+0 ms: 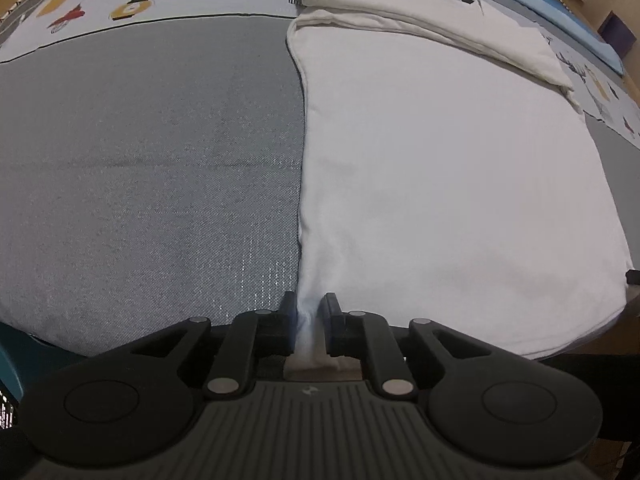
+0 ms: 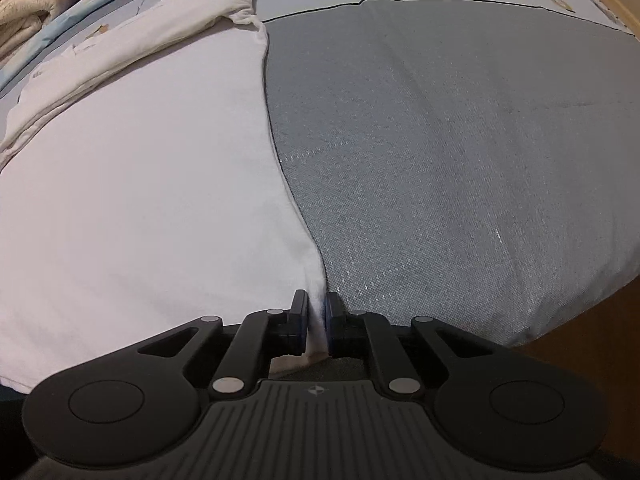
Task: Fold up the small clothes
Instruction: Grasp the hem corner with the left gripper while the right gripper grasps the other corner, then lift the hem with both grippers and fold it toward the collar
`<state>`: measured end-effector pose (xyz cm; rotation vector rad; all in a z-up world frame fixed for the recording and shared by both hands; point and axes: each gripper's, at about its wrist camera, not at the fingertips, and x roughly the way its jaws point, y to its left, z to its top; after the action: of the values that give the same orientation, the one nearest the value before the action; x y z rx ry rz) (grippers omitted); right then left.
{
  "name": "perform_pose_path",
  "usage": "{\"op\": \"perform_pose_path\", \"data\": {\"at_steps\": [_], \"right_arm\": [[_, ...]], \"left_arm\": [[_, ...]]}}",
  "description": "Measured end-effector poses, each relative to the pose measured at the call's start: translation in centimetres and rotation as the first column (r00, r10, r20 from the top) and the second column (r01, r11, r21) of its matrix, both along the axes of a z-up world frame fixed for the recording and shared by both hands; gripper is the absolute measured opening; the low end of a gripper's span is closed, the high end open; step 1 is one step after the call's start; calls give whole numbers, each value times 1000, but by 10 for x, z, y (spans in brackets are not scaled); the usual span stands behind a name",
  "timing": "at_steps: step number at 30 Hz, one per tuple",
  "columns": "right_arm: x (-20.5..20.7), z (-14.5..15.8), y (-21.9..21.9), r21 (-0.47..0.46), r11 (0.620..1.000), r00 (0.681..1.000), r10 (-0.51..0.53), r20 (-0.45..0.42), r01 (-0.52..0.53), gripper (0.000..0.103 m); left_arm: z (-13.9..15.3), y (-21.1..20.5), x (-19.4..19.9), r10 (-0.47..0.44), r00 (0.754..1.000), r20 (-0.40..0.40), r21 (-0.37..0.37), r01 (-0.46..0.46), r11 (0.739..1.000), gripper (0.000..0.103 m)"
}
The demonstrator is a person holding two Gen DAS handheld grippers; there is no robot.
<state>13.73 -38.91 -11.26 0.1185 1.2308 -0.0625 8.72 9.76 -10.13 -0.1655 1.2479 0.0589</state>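
The white garment (image 1: pixel 440 184) is spread ahead of both jaws on the grey mat (image 1: pixel 152 152). Its near corners are pinched by the nearly closed left gripper (image 1: pixel 308 308) and right gripper (image 2: pixel 317 306).

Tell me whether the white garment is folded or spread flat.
Partly folded: the white garment lies flat on the grey mat, its far part doubled over in layers.

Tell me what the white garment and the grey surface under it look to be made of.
White garment: soft matte cloth, probably cotton knit; it bunches and creases where the left claw pinches it. Grey surface: coarse woven fabric, visible weave with slight glinting sheen.
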Motion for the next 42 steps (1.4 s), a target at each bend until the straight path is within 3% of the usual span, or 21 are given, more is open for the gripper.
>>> {"op": "perform_pose_path", "data": {"at_steps": [5, 7, 11, 15, 23, 27, 32, 36, 42], "right_arm": [[0, 0, 3, -17, 1000, 1000, 19, -1, -19, 9], [0, 1, 7, -21, 999, 999, 33, 0, -33, 11], [-2, 6, 12, -2, 999, 999, 44, 28, -44, 7], [-2, 8, 11, 12, 999, 999, 36, 39, -36, 8], [-2, 2, 13, -22, 998, 998, 58, 5, -58, 11], [-4, 5, 13, -19, 998, 998, 63, 20, -63, 7], [-8, 18, 15, 17, 998, 993, 64, 99, -66, 6], [-14, 42, 14, 71, 996, 978, 42, 204, -57, 5], [-28, 101, -1, 137, 988, 927, 14, 375, -71, 5]], "left_arm": [[-2, -2, 0, -14, 1000, 1, 15, 14, 1000, 13], [-3, -5, 3, -24, 1000, 10, 26, 24, 999, 8], [2, -7, 3, -38, 998, 55, 68, 35, 997, 6], [-1, -3, 3, -24, 999, 28, 38, 23, 999, 8], [-5, -8, 3, -62, 998, 19, 59, 61, 996, 8], [-5, -12, 4, -82, 996, 33, 78, 79, 994, 6], [13, -19, 2, -125, 983, 132, 121, 109, 987, 4], [38, -31, -5, -196, 949, 246, 193, 150, 970, 4], [100, -31, -27, -192, 897, 399, 170, 134, 976, 3]]}}
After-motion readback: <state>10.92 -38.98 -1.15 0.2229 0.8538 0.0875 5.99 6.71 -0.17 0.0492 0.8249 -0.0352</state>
